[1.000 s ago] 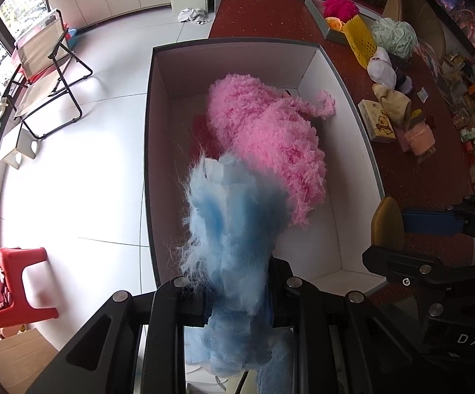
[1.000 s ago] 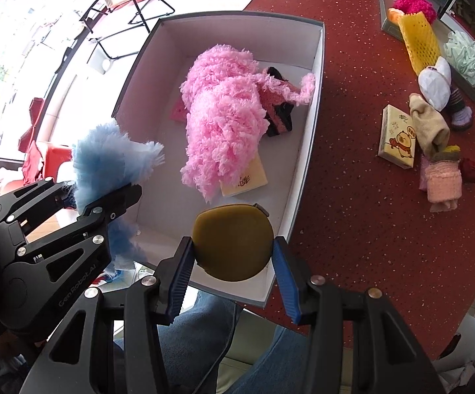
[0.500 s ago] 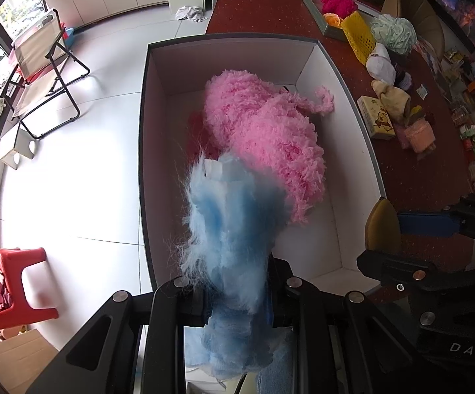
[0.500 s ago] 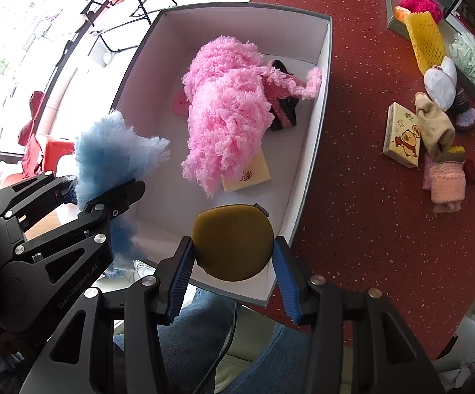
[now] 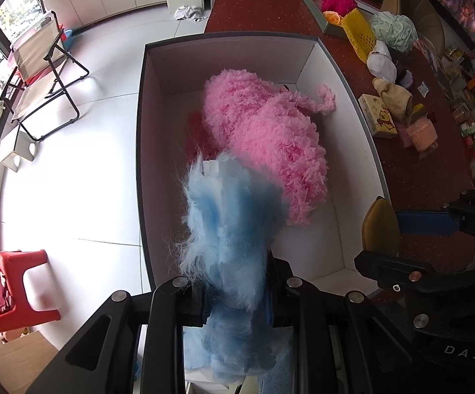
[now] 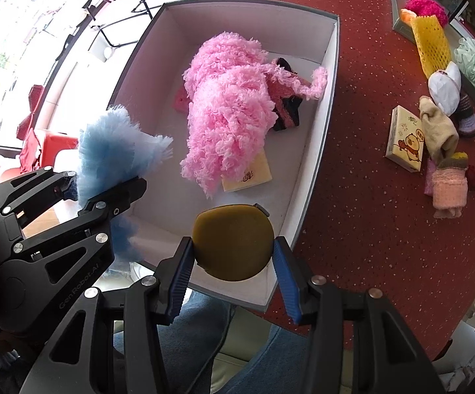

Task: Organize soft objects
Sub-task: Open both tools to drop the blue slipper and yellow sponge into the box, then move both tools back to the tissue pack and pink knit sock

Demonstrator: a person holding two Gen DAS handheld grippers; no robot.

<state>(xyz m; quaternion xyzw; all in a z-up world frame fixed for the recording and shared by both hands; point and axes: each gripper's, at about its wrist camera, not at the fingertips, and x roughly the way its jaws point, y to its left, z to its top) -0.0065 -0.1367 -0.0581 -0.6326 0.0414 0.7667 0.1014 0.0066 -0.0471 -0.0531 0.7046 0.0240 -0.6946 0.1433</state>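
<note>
Still, both claws stay clamped, left point(image 5: 234, 292) on blue fluff point(image 5: 231, 226), right point(image 6: 232, 262) on brown pad point(image 6: 233, 242), w/ box point(image 6: 319, 151) slightly nearer.

**Two loads held at the near end of the box**

The right hand-held gripper point(image 6: 234, 262) clamps a round mustard-brown pad point(image 6: 233, 242) between its blue fingers point(image 6: 181, 272), over the near end of the white box point(image 6: 323, 138). To its left, the left hand-held gripper point(image 6: 106, 193) pinches a fluffy light-blue item point(image 6: 112, 151) above the box's left wall. Inside lie a shaggy pink item point(image 6: 227, 105), a dark knit piece point(image 6: 286, 111) and a yellow booklet point(image 6: 250, 174). On the red worktop point(image 6: 369, 229) sit a cartoon box point(image 6: 405, 138), a beige sock point(image 6: 439, 131) and a pink knit roll point(image 6: 447, 190).
</note>
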